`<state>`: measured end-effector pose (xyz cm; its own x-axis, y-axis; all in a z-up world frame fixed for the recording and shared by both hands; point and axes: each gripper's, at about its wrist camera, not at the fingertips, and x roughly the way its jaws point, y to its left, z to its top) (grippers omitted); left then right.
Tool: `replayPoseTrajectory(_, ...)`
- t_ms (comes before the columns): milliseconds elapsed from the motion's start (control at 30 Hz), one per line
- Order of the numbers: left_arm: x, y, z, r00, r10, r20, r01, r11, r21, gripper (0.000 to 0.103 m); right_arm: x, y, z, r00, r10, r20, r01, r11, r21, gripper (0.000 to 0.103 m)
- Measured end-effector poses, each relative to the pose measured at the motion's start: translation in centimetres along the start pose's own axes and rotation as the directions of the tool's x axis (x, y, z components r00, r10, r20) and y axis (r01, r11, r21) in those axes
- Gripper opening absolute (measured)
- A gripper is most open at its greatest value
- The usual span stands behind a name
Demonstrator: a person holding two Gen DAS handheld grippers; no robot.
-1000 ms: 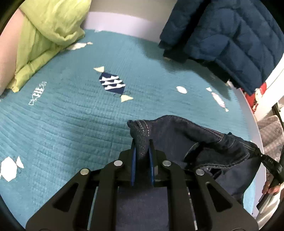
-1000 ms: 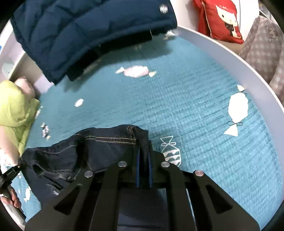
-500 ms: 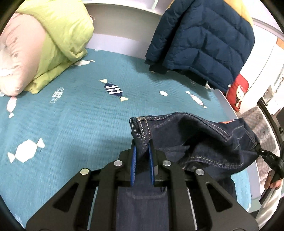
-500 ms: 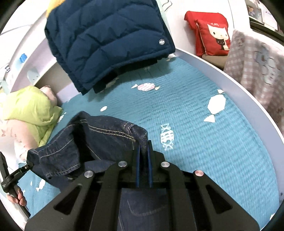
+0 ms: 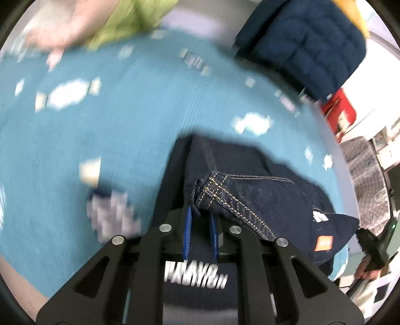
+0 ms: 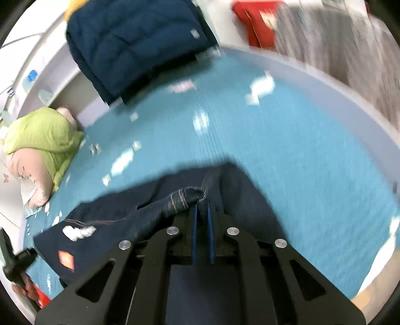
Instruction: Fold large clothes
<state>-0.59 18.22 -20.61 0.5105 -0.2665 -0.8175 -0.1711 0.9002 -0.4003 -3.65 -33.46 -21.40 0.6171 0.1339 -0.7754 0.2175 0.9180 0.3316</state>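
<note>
Dark denim jeans [image 5: 262, 190] stretched between both tools over a teal bedspread [image 5: 130, 140] printed with white candy shapes, part of the cloth spread on the cover beneath. Left gripper [image 5: 200, 217] clenched on a stitched corner of the waistband, blue pads either side of the seam with tan double stitching running away to the right. Right gripper [image 6: 202, 212] likewise clamped on the opposite waistband corner, frayed denim bunched just above its narrow blue pads. Orange label [image 5: 323, 243] and a white tag on the inner side of the jeans, seen in both views. Navy puffer jacket [image 6: 135, 42] hanging at the head of the bed, its hem near the bedspread. Lime-green quilt [image 6: 40, 132] bundled over a pink pillow [image 6: 30, 170] at the far corner. Red cushion [image 6: 255, 20] and a grey checked garment beyond the white bed rail [image 6: 325, 82]. Heavy blur across both views, edges smeared.
</note>
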Motion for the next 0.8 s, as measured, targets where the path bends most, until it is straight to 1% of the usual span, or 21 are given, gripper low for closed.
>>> replayPoseTrajectory(67, 1.7, 1.0, -3.1, 0.994, 0.060, -0.088, -0.063, 0.998, -0.028, 0.012, 1.2, -1.2, -2.4, 0.995, -0.086, -0.057, 0.085, 0.996, -0.009, 0.007)
replayPoseTrajectory(100, 2.2, 1.6, -4.2, 0.990, 0.074, -0.123, -0.080, 0.996, -0.047, 0.008, 1.5, -1.8, -3.0, 0.993, -0.084, -0.077, 0.085, 0.996, 0.008, 0.007)
replayPoseTrajectory(133, 2.5, 2.0, -5.0, 0.987, 0.074, -0.146, -0.084, 0.994, -0.066, 0.004, 1.8, -2.7, -3.8, 0.993, -0.064, -0.102, 0.069, 0.996, 0.049, 0.007)
replayPoseTrajectory(167, 2.6, 2.7, -5.9, 0.983, 0.069, -0.170, -0.087, 0.992, -0.096, 0.003, 2.0, -3.2, -4.2, 0.991, -0.056, -0.118, 0.064, 0.996, 0.069, 0.008)
replayPoseTrajectory(233, 2.3, 3.3, -6.8, 0.980, 0.068, -0.189, -0.092, 0.989, -0.118, 0.004, 1.4, -3.9, -4.8, 0.990, -0.059, -0.126, 0.073, 0.992, 0.107, 0.013)
replayPoseTrajectory(300, 1.3, 3.6, -7.0, 0.980, 0.052, -0.193, -0.077, 0.989, -0.128, 0.004, 0.4, -4.3, -4.9, 0.988, -0.054, -0.143, 0.074, 0.987, 0.143, 0.014)
replayPoseTrajectory(333, 0.7, 3.5, -7.0, 0.981, 0.045, -0.186, -0.069, 0.990, -0.127, 0.006, -0.3, -4.4, -5.0, 0.987, -0.047, -0.155, 0.073, 0.984, 0.163, 0.019)
replayPoseTrajectory(367, -0.2, 3.3, -7.0, 0.983, 0.038, -0.182, -0.061, 0.991, -0.122, 0.023, -0.8, -4.5, -5.0, 0.986, -0.037, -0.163, 0.067, 0.981, 0.184, 0.032)
replayPoseTrajectory(400, -0.7, 3.1, -6.9, 0.982, 0.036, -0.185, -0.060, 0.991, -0.124, 0.038, -1.7, -4.4, -5.2, 0.985, -0.008, -0.171, 0.047, 0.973, 0.225, 0.041)
replayPoseTrajectory(433, -1.2, 3.0, -7.1, 0.983, 0.023, -0.182, -0.048, 0.990, -0.134, 0.065, -2.4, -4.2, -5.4, 0.983, 0.032, -0.179, 0.015, 0.967, 0.255, 0.050)
replayPoseTrajectory(467, -1.7, 2.6, -6.9, 0.986, -0.006, -0.168, -0.019, 0.989, -0.148, 0.068, -2.9, -3.4, -5.7, 0.975, 0.081, -0.207, -0.022, 0.963, 0.270, 0.053)
replayPoseTrajectory(500, -2.2, 2.0, -6.9, 0.985, -0.057, -0.160, 0.031, 0.987, -0.158, 0.068, -3.1, -2.7, -5.8, 0.966, 0.108, -0.235, -0.041, 0.961, 0.273, 0.055)
replayPoseTrajectory(533, -2.1, 1.4, -6.7, 0.981, -0.095, -0.172, 0.068, 0.985, -0.160, 0.072, -2.9, -1.3, -6.2, 0.944, 0.161, -0.287, -0.074, 0.954, 0.291, 0.061)
replayPoseTrajectory(567, -1.7, 0.7, -6.6, 0.975, -0.123, -0.186, 0.092, 0.982, -0.165, 0.077, -2.5, -0.3, -6.5, 0.927, 0.206, -0.314, -0.104, 0.944, 0.313, 0.063)
replayPoseTrajectory(600, -1.0, 0.3, -6.4, 0.970, -0.140, -0.198, 0.105, 0.979, -0.177, 0.077, -1.6, 1.3, -7.0, 0.885, 0.305, -0.353, -0.174, 0.918, 0.356, 0.063)
replayPoseTrajectory(633, -0.1, -0.1, -6.4, 0.964, -0.152, -0.220, 0.110, 0.975, -0.191, 0.077, -0.8, 2.7, -7.2, 0.851, 0.363, -0.379, -0.215, 0.900, 0.379, 0.063)
replayPoseTrajectory(667, 0.8, -0.3, -6.2, 0.956, -0.158, -0.248, 0.106, 0.972, -0.208, 0.077, -0.1, 4.2, -7.4, 0.822, 0.399, -0.407, -0.240, 0.890, 0.388, 0.063)
replayPoseTrajectory(700, 2.2, -0.6, -6.1, 0.945, -0.157, -0.287, 0.089, 0.967, -0.238, 0.077, 0.6, 5.7, -7.5, 0.799, 0.414, -0.436, -0.253, 0.889, 0.382, 0.063)
replayPoseTrajectory(733, 3.3, -0.6, -6.0, 0.942, -0.153, -0.298, 0.075, 0.963, -0.258, 0.076, 1.3, 7.3, -7.7, 0.786, 0.410, -0.462, -0.254, 0.896, 0.364, 0.063)
replayPoseTrajectory(767, 4.3, -0.6, -5.8, 0.948, -0.137, -0.288, 0.053, 0.958, -0.281, 0.070, 1.9, 8.6, -7.9, 0.780, 0.398, -0.482, -0.245, 0.904, 0.351, 0.063)
replayPoseTrajectory(800, 5.0, -0.6, -5.3, 0.950, -0.137, -0.281, 0.050, 0.953, -0.298, 0.060, 2.4, 9.3, -8.0, 0.774, 0.394, -0.496, -0.239, 0.907, 0.347, 0.063)
